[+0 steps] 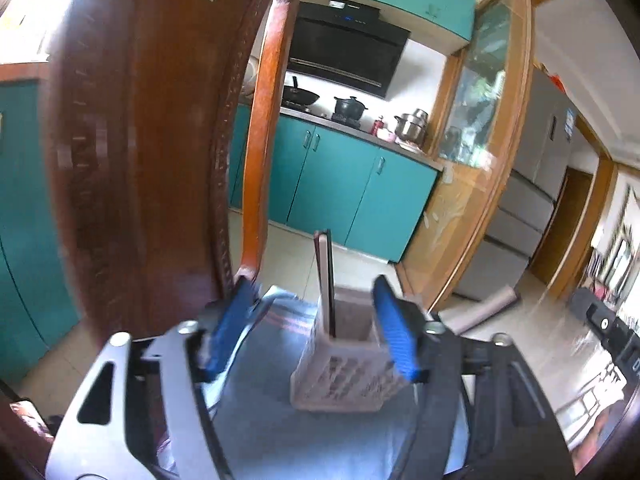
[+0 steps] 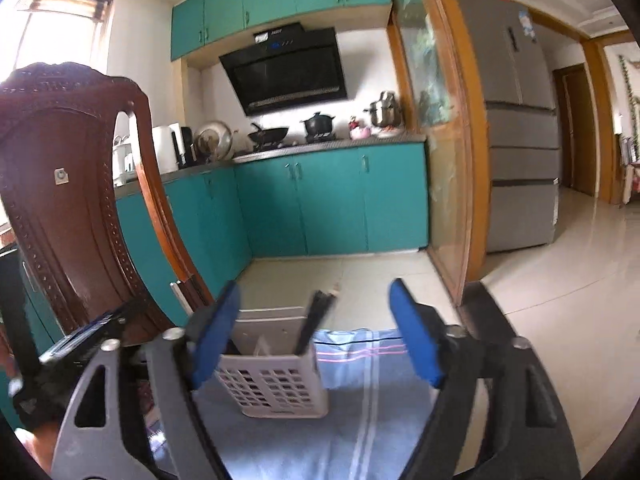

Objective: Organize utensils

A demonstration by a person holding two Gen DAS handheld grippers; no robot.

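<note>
Utensil holder (image 2: 276, 380) between both spread, empty grippers; only right view shows kettle (image 2: 165, 155).

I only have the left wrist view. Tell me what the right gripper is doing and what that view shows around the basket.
Observer: The right gripper is open and holds nothing; its blue fingers straddle the basket.
Operator: Report what is in the basket from that side.
Observer: A dark utensil leans against its right rim, handle end up.
Operator: Describe the cloth under it.
Observer: The blue cloth has white stripes running toward the camera and pink lines across its far end.
Operator: Say where the chair is.
Observer: The wooden chair stands left of the basket.
</note>
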